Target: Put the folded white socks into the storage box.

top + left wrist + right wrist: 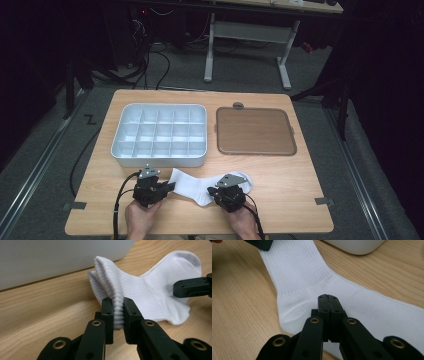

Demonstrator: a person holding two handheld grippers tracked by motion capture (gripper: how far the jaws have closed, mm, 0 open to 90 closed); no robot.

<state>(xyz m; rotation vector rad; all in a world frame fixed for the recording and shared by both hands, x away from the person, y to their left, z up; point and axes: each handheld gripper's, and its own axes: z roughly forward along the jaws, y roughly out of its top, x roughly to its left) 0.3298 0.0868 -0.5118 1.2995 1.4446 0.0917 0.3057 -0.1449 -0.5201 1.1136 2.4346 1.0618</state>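
From my remote seat, the wooden table point(280, 195) spreads below, carrying a white compartment tray point(159, 136) at its far left and a brown flat lid point(255, 131) just beside it on the right. Nearer the person's edge lies a white sock point(197, 187), flat on the wood in front of the tray, stretched between both tools. My left gripper point(117, 315) has its jaws narrowed on the ribbed cuff point(112, 290), the fabric bunched and pinched between the pads. My right gripper point(328, 307) rests over the foot of the sock point(362, 307), jaws pressed fully together; whether they pinch any fabric I cannot tell.
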